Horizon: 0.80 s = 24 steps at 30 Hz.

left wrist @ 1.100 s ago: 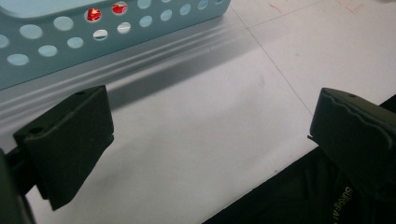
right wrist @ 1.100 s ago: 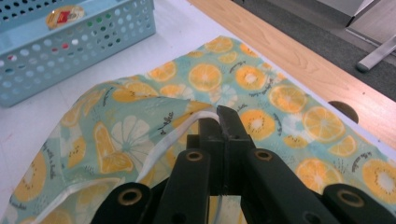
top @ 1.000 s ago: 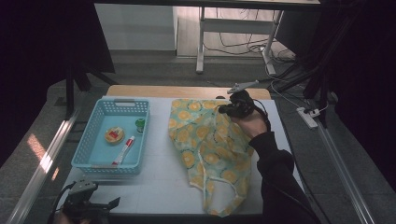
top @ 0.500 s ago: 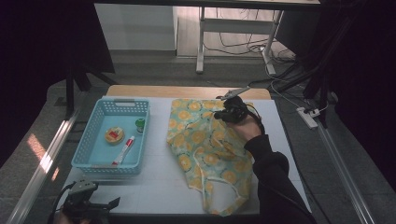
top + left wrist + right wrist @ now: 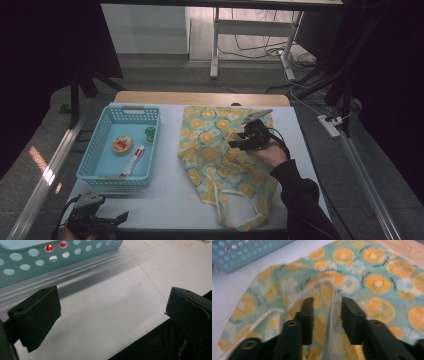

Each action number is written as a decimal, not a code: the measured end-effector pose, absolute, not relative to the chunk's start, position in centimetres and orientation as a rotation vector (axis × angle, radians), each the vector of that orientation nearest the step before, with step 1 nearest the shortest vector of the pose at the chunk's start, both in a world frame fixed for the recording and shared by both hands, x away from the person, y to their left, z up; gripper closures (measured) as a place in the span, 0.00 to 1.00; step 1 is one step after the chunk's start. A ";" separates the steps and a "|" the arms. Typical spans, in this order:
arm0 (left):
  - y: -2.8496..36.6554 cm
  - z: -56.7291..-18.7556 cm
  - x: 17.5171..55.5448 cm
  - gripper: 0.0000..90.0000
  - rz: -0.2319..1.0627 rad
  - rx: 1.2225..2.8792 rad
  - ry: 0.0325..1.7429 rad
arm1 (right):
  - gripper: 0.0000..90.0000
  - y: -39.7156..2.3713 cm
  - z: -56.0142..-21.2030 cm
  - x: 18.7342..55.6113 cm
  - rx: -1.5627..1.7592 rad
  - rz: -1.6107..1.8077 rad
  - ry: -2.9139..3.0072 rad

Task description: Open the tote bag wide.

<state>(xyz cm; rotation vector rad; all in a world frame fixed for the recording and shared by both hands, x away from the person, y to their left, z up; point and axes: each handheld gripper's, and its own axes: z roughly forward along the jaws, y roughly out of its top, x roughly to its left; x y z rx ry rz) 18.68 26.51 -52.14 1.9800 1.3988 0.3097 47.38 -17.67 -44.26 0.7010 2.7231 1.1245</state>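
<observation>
A teal cloth printed with orange slices lies spread on the white table, its strings trailing toward the near edge. My right gripper hovers low over its right half. Its jaws have just been opening, and in the right gripper view they stand apart. A raised, folded hem of the cloth runs between them, with a gap at each pad. At the table's near left corner my left gripper stays open over bare tabletop, holding nothing.
A light blue perforated basket stands at the left, holding a round yellow-and-red piece, a small green thing and a white-and-red tube. The table's far edge is a wooden strip. A dark sleeve lies by the left gripper.
My right hand has come down and toward the near side over the cloth, and its jaws have gone from shut to apart. The left gripper has stayed put.
</observation>
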 end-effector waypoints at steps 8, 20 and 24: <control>26.5 -52.2 18.7 0.00 0.308 1.980 1.401 | 0.13 -18.0 -45.3 44.5 0.692 1.075 2.788; 26.5 -52.2 18.7 0.00 0.308 1.978 1.400 | 0.56 -16.7 -51.0 42.9 0.516 0.779 2.818; 26.5 -52.2 18.7 0.00 0.308 1.979 1.399 | 0.97 -17.1 -50.8 42.9 0.487 0.795 2.833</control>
